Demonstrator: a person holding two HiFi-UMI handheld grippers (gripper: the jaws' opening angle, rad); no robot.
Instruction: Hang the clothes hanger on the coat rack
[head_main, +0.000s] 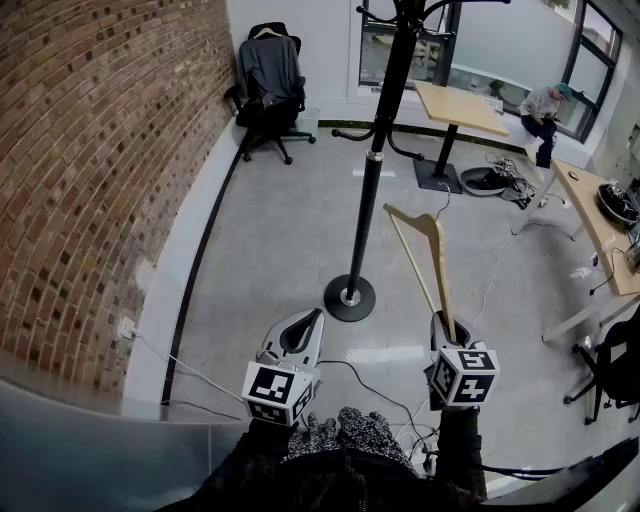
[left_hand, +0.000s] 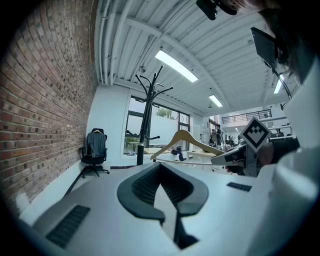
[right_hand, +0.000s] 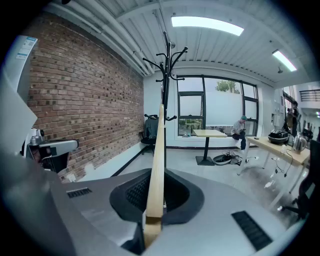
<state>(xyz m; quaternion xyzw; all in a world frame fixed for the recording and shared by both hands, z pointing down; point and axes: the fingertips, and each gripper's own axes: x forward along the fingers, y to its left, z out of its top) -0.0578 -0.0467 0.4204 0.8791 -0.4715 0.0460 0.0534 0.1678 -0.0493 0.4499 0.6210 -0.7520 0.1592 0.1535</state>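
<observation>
Pale wooden clothes hanger with thin crossbar and metal hook (head_main: 441, 275): held up in the air just right of the rack pole, hook end uppermost, not touching the rack. The right gripper (head_main: 446, 328) has its jaws pinching the bottom end of one wooden arm.

Likely light and stiff. The smooth wood could pivot in the jaws since the hold is far out at the tip, and a grip nearer the neck would swing less. The hook is thin wire, so it needs lining up carefully.

The left gripper (head_main: 312, 320) is low at the left, jaws pressed together on nothing.

The tall black metal coat rack with round base (head_main: 378, 150) stands just ahead. Its curved prongs are high up, with short lower arms sticking out mid-pole that could snag the hanger.

Nothing sits between hanger and pole. There are loose cables on the grey floor (head_main: 270, 240) near the feet.

Further off:
- a black office chair draped with a grey garment (head_main: 268, 85)
- a light wood bench on a black pedestal (head_main: 455, 108)
- a seated person (head_main: 545, 110)
- a red brick wall (head_main: 90, 150) at left
</observation>
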